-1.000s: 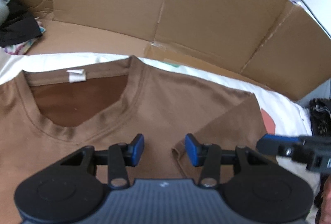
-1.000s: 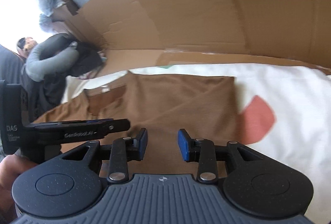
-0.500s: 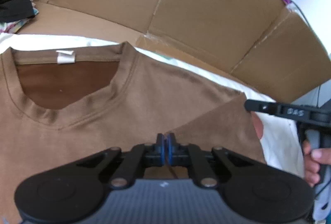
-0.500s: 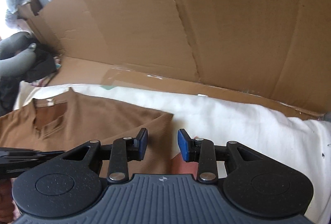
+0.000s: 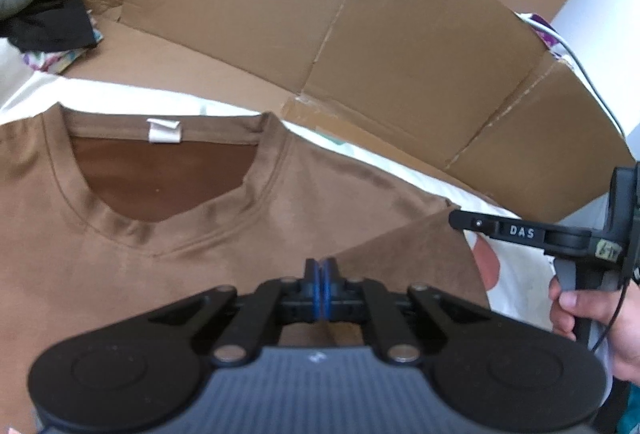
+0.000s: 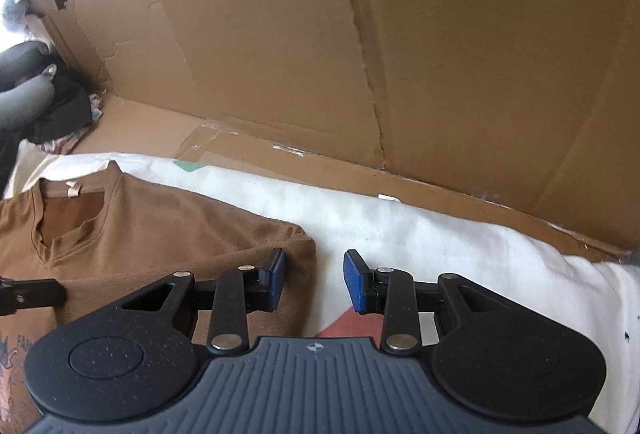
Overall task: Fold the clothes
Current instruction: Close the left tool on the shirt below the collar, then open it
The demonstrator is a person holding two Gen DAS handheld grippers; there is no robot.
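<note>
Brown cotton makes up the T-shirt (image 5: pixel 208 234), which lies flat and front-up on a white sheet (image 6: pixel 420 234), its round ribbed neckline toward twelve o'clock in the left wrist view and a small white neck label (image 5: pixel 164 131) sewn inside the back of the collar; no writing on that label can be read. The sleeve (image 5: pixel 412 254) at three o'clock is folded in over the chest, showing a slightly darker face. A printed graphic with partly legible letters sits on the shirt front at eight o'clock in the right wrist view, too cropped to read. Cardboard panels (image 6: pixel 320 53) stand behind the sheet. The left hand-held gripper (image 5: pixel 321 284) has its blue pads pressed together, apparently pinching the folded sleeve's edge, though the cloth between them is not clearly visible. The right hand-held gripper (image 6: pixel 314 280) stands apart, straddling the shirt's outer edge without clamping it; its side bears the letters "DAS".
</note>
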